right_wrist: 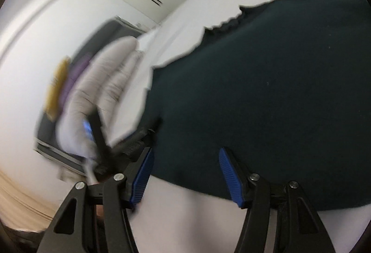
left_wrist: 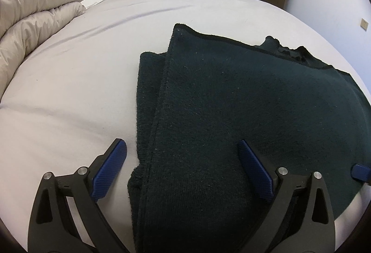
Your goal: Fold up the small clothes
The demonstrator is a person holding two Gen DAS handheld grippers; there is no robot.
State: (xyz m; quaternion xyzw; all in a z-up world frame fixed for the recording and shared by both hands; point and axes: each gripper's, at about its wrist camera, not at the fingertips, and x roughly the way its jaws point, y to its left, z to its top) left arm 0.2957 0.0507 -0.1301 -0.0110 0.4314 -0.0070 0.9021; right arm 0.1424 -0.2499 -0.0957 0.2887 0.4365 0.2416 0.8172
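Left wrist view shows the garment [left_wrist: 243, 114], a dark green knit, lying partly folded on the bed [left_wrist: 81, 90], with one layer lapped over another along its left side and a ragged-looking edge at the far right. It looks soft, limp and fairly thick, light to lift but prone to sag and slide out of square. The knit surface should give the pads good purchase. The best hold is probably at the near corners or along the doubled left edge, pinching all layers together.

The left gripper [left_wrist: 183, 158] stands wide apart, one finger over the sheet, the other over the cloth, clamped on nothing. The right gripper [right_wrist: 185, 172], seen through blur, stands partly apart at the garment's near edge, pads not pressing it. A duvet [left_wrist: 34, 16] lies bunched well away.
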